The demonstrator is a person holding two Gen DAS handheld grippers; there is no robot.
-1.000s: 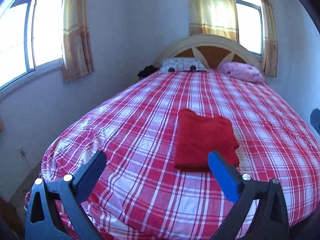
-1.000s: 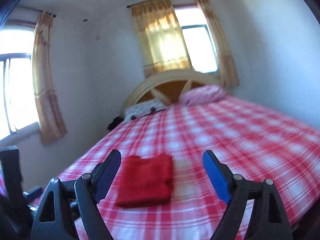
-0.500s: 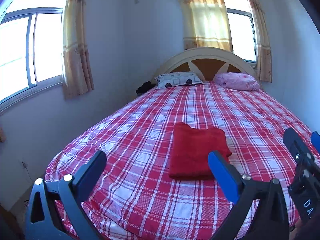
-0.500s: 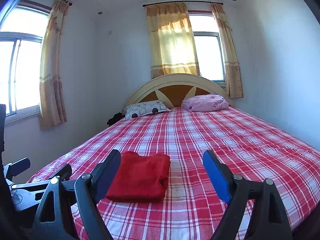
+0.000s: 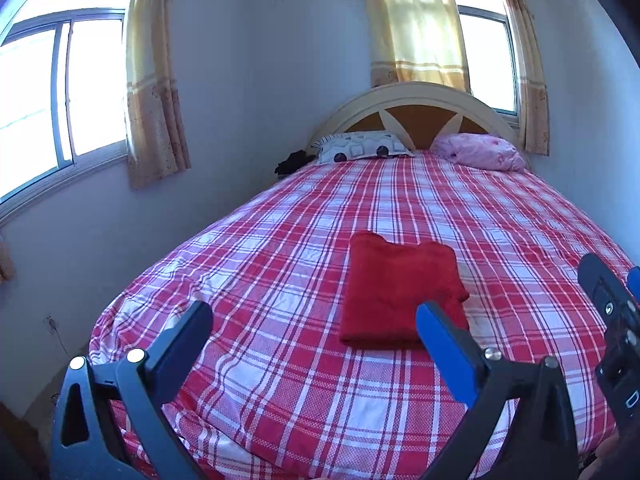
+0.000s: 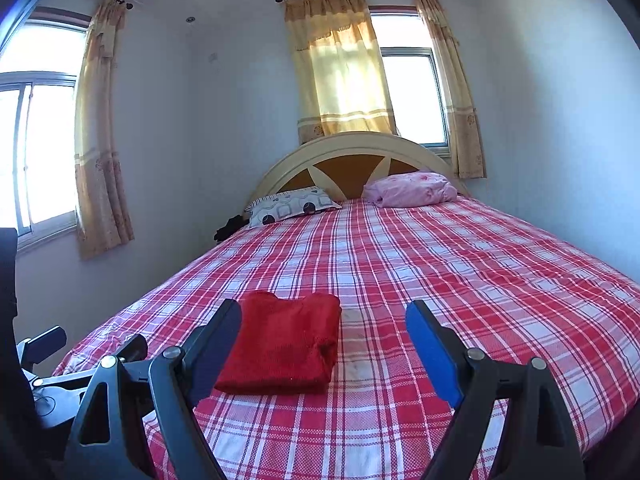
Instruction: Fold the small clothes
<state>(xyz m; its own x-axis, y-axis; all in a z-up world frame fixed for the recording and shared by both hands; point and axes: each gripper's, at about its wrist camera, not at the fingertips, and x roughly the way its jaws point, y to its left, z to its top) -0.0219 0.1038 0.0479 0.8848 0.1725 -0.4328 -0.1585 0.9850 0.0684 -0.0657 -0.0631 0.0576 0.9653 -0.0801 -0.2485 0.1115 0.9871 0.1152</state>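
A red garment (image 5: 398,292) lies folded into a neat rectangle on the red-and-white plaid bed (image 5: 280,380), near its foot. My left gripper (image 5: 314,314) hovers open above the foot of the bed, short of the garment, nothing between its fingers. In the right wrist view the same folded red garment (image 6: 282,344) lies just beyond the left finger. My right gripper (image 6: 324,314) is open and empty, pulled back from the cloth. Part of the right gripper shows at the right edge of the left wrist view, and the left gripper's body at the lower left of the right wrist view.
A patterned pillow (image 5: 362,147) and a pink pillow (image 5: 478,151) lie at the arched headboard (image 5: 412,98). A dark item (image 5: 294,162) sits at the bed's far left corner. Walls with curtained windows (image 5: 60,92) close in on the left and behind.
Both views have tilted up and steadied, so the garment sits lower in frame. Both grippers stay open and empty; the garment has not moved.
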